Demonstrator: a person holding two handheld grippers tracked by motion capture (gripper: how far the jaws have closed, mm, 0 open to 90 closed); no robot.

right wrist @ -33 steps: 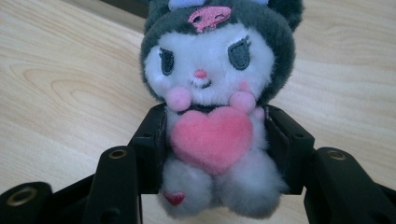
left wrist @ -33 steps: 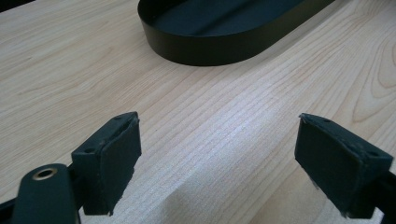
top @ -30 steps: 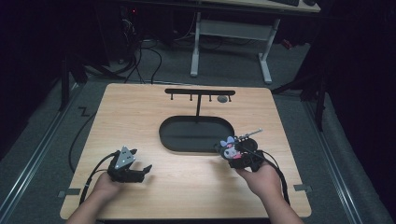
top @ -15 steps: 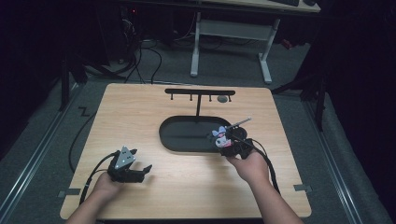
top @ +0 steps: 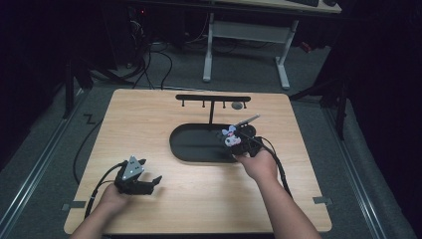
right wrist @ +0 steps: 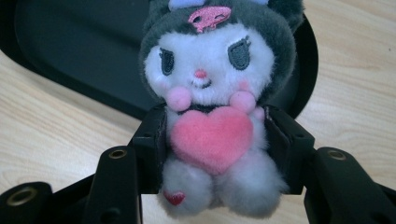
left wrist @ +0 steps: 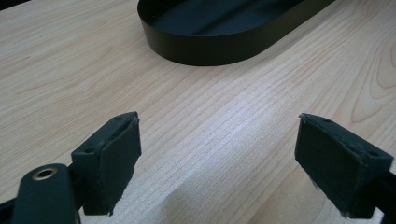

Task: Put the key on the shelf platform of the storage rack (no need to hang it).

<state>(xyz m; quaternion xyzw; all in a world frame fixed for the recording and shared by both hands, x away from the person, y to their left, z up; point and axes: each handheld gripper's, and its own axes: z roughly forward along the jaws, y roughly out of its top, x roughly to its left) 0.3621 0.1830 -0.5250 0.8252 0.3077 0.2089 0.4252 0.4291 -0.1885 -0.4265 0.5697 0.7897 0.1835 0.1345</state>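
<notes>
A wooden table [top: 199, 199] is seen from above, with a black oval tray [top: 199, 144] lying near its middle. Behind the tray a black rack [top: 213, 98] with a row of small hooks is set up on a thin post, and a small round grey object hangs from its right end.

The right gripper [top: 234, 137] is held in the person's right hand [top: 259, 164] over the right end of the tray. Its 2 jaws are clamped on a small plush toy [right wrist: 215, 107], which is pressed at the body from both sides. In the right gripper view the toy is shown facing the camera: a white face under a dark grey hood, a pink emblem on the forehead, 2 pink paws and a pink heart held at the chest. Behind it the tray's rim and dark floor are seen, with bare table wood to either side. In the high view a thin rod is seen sticking up and to the right from beside the toy [top: 229, 135]; what it is cannot be told.

The left gripper [top: 144, 183] is held low near the table's front left corner by the left hand [top: 113, 199], well apart from the tray. Its jaws are spread wide with nothing between them. In the left gripper view only wood grain is seen between the 2 black pads [left wrist: 112, 158], and the tray's curved wall [left wrist: 219, 46] is seen farther off.
</notes>
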